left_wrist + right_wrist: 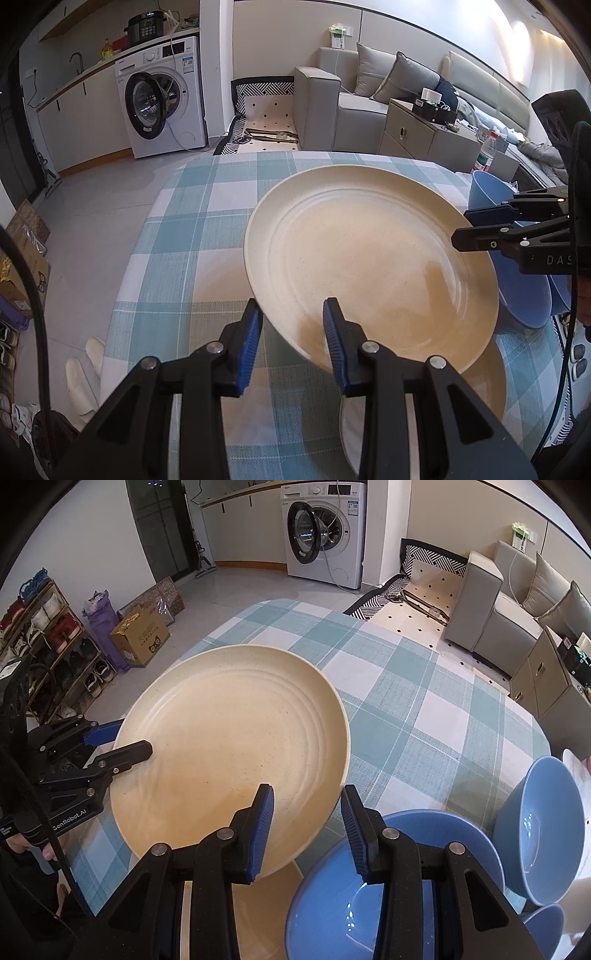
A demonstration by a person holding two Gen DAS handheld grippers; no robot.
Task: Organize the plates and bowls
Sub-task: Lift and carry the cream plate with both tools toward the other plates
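Note:
A large cream plate (369, 258) is held tilted above the checked table; it also shows in the right wrist view (229, 746). My left gripper (293, 343) has its jaws wide apart on either side of the plate's near rim, one finger under and one over it. My right gripper (306, 830) is open, its jaws on either side of the plate's right edge; it also shows at the plate's right rim in the left wrist view (460, 227). A second cream plate (484, 391) lies flat on the table under the lifted one. Blue bowls (351, 904) sit to the right.
The table carries a blue-and-white checked cloth (192, 236). A second blue bowl (543, 830) stands tilted at the right edge, with a third (546, 926) below it. A washing machine (162, 99), sofa (354, 99) and shoe rack (44, 646) stand around the table.

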